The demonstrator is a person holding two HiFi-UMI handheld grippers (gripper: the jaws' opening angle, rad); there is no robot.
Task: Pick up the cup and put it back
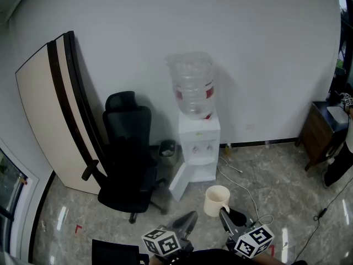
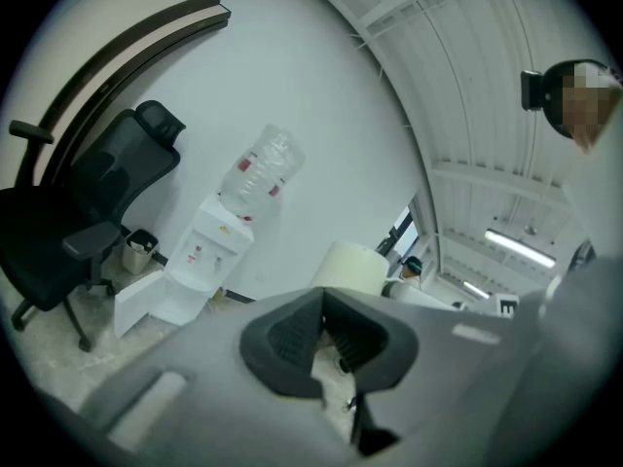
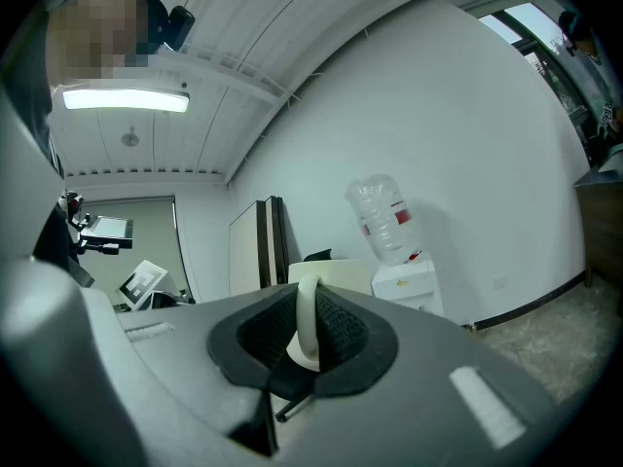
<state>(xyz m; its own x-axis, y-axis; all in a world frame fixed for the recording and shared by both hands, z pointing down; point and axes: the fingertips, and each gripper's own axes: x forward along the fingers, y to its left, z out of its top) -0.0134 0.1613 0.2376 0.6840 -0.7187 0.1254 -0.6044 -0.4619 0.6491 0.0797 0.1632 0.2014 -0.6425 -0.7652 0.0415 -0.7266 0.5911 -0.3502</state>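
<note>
The cream cup (image 1: 217, 200) hangs in the air low in the head view, above the marble floor in front of the water dispenser. My right gripper (image 1: 226, 213) is shut on its handle (image 3: 308, 319); in the right gripper view the handle stands upright between the ribbed pads and the cup body (image 3: 331, 272) rises just beyond them. My left gripper (image 1: 186, 221) floats left of the cup, not touching it. Its jaws stand a little apart with nothing between them, and the cup (image 2: 352, 266) shows beyond its tips (image 2: 324, 334).
A white water dispenser (image 1: 198, 148) with a clear bottle (image 1: 192, 84) stands at the wall, its lower door swung open. A black office chair (image 1: 128, 153), a small bin (image 1: 167, 150) and a leaning board (image 1: 52, 109) are left. A cable (image 1: 242, 184) crosses the floor; a dark cabinet (image 1: 320, 131) stands right.
</note>
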